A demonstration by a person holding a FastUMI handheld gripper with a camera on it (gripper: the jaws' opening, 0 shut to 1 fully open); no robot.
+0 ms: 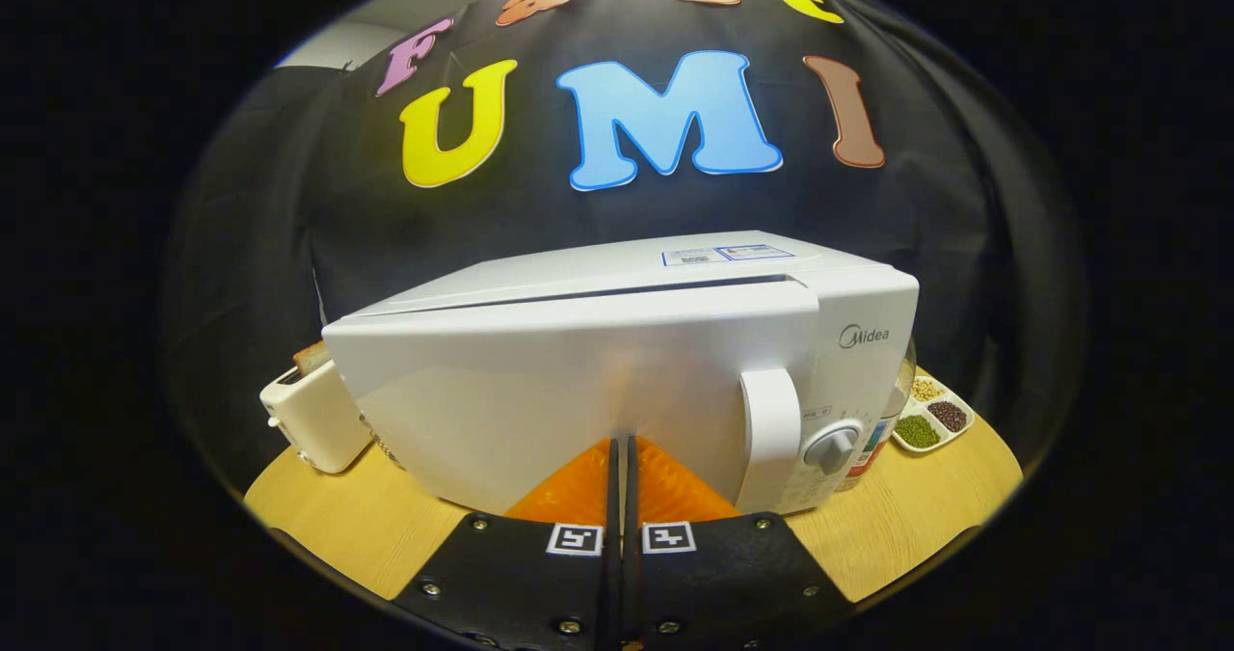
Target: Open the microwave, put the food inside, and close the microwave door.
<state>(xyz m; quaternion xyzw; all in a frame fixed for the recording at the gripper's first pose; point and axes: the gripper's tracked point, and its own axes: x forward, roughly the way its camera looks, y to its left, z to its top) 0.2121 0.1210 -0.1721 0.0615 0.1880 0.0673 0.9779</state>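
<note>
A white microwave (pixel 617 342) stands on the wooden table (pixel 357 521) right in front of me. Its door (pixel 521 400) is swung a little out from the body, with a dark gap showing along the door's top edge. The upright handle (pixel 771 429) sits at the door's right side, next to the round dial (pixel 831 448). My gripper (pixel 621 442) is shut with nothing between its fingers, which lie flat against each other. Their tips rest against the lower middle of the door, left of the handle.
A white toaster (pixel 313 420) with a slice of bread (pixel 310 355) in it stands to the left of the microwave. To its right are a bottle (pixel 885 434) and a small white tray of beans and seeds (pixel 932 417).
</note>
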